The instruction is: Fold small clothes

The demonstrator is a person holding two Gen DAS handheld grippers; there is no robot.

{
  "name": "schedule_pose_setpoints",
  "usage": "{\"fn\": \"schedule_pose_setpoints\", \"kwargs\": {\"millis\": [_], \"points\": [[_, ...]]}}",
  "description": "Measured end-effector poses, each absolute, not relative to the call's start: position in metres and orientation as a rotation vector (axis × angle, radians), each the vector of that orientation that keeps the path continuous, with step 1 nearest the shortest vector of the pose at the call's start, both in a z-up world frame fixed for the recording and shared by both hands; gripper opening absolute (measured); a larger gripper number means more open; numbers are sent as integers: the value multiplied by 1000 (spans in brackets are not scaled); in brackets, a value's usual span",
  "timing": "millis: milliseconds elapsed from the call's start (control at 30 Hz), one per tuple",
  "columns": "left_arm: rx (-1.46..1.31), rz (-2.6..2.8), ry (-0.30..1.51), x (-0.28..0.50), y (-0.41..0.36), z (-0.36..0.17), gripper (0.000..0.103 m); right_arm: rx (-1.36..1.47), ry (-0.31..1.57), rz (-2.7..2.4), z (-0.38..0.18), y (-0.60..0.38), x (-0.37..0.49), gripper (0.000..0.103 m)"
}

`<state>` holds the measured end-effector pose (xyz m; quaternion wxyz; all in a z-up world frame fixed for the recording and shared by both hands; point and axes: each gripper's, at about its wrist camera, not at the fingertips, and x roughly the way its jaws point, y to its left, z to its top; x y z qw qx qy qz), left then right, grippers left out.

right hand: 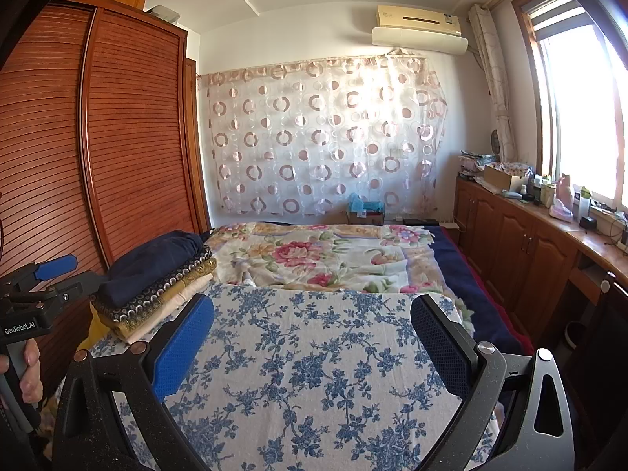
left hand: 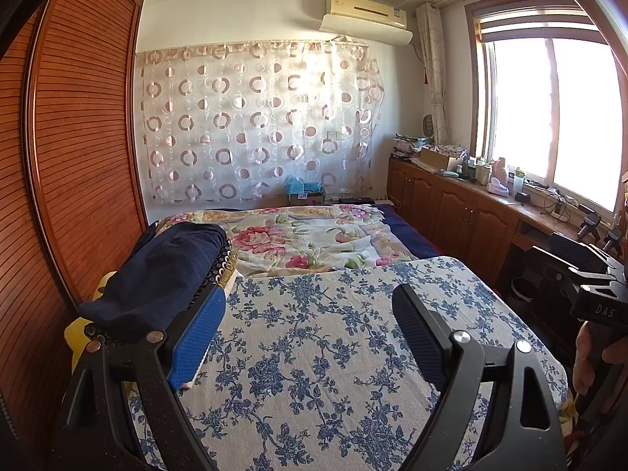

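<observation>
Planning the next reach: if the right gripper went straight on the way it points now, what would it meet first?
Probably the blue-flowered cloth on the bed: the open right gripper hovers over it, aimed slightly downward. The folded clothes stack sits off to the left. Depth is unclear.

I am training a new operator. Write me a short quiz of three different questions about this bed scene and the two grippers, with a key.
1. True or false: the left gripper is shut on the navy garment.
2. Multiple choice: where is the stack of folded clothes? A) on the blue floral cloth, on the side toward the wooden wardrobe; B) on the window-side cabinet; C) under the air conditioner.
3. Fill in: the right gripper holds ____.

Key: 1 false, both jaws stand apart and empty; 2 A; 3 nothing.
</observation>
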<state>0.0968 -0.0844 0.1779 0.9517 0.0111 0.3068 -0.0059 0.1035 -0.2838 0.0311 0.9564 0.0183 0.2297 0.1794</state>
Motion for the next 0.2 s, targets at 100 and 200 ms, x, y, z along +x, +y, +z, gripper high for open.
{"fn": "schedule_pose_setpoints", "kwargs": {"millis": [100,200], "points": [[22,-13,625,97,-84,178,87,37,465,365,31,-284,102,100],[23,-12,625,97,-85,177,87,39,467,366,30,-284,103,101]]}}
